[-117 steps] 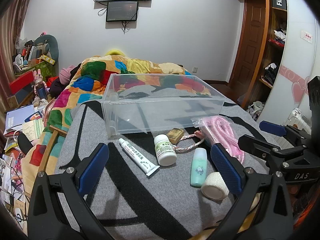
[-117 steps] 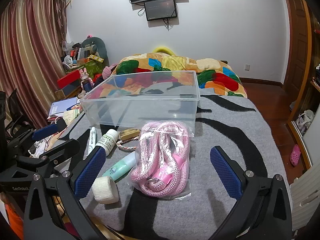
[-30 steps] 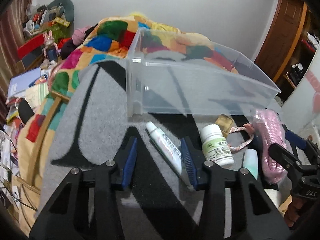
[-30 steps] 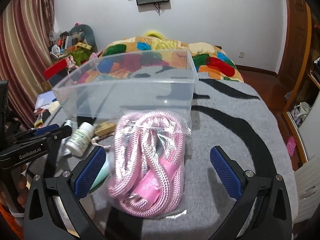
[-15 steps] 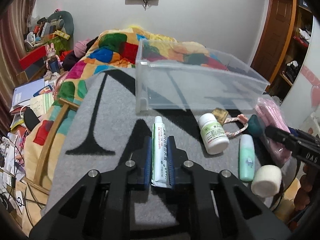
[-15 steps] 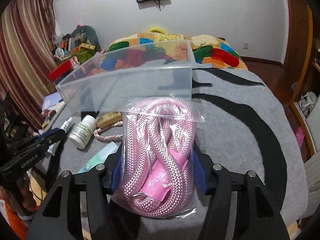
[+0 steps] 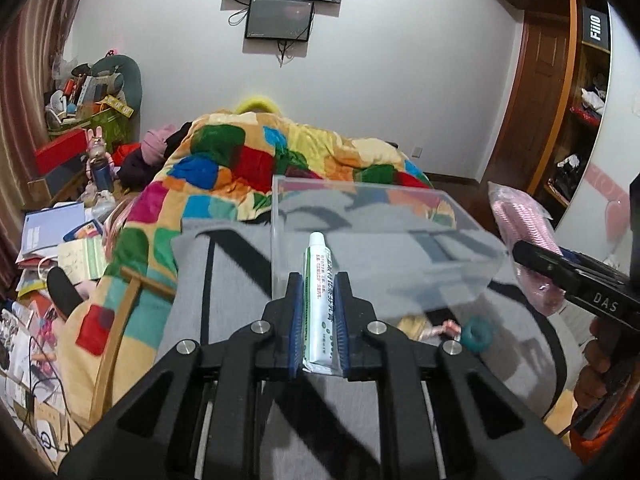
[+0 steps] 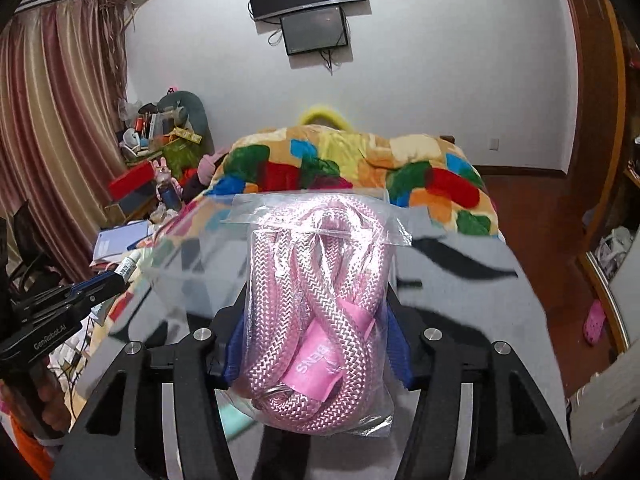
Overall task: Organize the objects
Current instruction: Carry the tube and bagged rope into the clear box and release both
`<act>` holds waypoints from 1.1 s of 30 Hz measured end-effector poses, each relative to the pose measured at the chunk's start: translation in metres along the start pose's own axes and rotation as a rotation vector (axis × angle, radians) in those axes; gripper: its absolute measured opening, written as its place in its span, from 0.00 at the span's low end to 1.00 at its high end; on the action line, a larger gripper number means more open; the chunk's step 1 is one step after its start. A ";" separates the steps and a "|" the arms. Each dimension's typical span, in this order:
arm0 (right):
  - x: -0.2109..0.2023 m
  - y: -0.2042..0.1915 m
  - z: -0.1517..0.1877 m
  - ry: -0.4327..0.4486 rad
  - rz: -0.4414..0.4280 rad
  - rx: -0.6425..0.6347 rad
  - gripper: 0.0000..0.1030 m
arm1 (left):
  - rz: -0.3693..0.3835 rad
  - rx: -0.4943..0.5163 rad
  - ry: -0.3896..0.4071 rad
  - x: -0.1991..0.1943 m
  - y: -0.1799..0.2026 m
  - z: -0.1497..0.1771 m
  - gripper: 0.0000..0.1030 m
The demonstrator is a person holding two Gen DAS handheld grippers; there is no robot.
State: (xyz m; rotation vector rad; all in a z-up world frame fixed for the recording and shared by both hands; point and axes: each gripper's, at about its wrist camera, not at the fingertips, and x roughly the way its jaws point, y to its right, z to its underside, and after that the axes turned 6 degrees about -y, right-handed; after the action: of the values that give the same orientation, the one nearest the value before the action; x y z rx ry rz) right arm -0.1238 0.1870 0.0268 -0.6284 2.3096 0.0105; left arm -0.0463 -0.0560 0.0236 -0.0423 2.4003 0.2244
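My left gripper (image 7: 319,312) is shut on a white ointment tube (image 7: 318,280) with green print, lifted above the grey blanket, its cap pointing at the clear plastic bin (image 7: 376,216). My right gripper (image 8: 316,344) is shut on a clear bag of pink rope (image 8: 316,304), lifted in front of the bin (image 8: 192,264). The bag also shows at the right of the left wrist view (image 7: 524,232). The left gripper and tube (image 8: 128,266) show at the left of the right wrist view.
A teal bottle cap (image 7: 476,334) and a rope toy (image 7: 432,330) lie on the grey black-striped blanket (image 7: 224,288) below the bin. A colourful quilt (image 7: 240,168) lies behind. Clutter fills the floor at left (image 7: 52,240). A wooden wardrobe (image 7: 568,92) stands at right.
Both grippers have risen off the blanket with their loads and moved toward the bin. The tube and the rope bag now hang in the air.
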 end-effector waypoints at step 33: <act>0.130 -0.021 -0.040 -0.291 0.032 -0.112 0.54 | -0.018 0.096 -0.215 0.112 0.015 -0.046 0.25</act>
State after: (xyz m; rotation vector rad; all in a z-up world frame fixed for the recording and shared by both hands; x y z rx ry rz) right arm -0.2200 0.1046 -0.0259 -0.6029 2.0462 0.2325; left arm -0.1619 -0.0452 -0.0155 0.0044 2.1923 0.0994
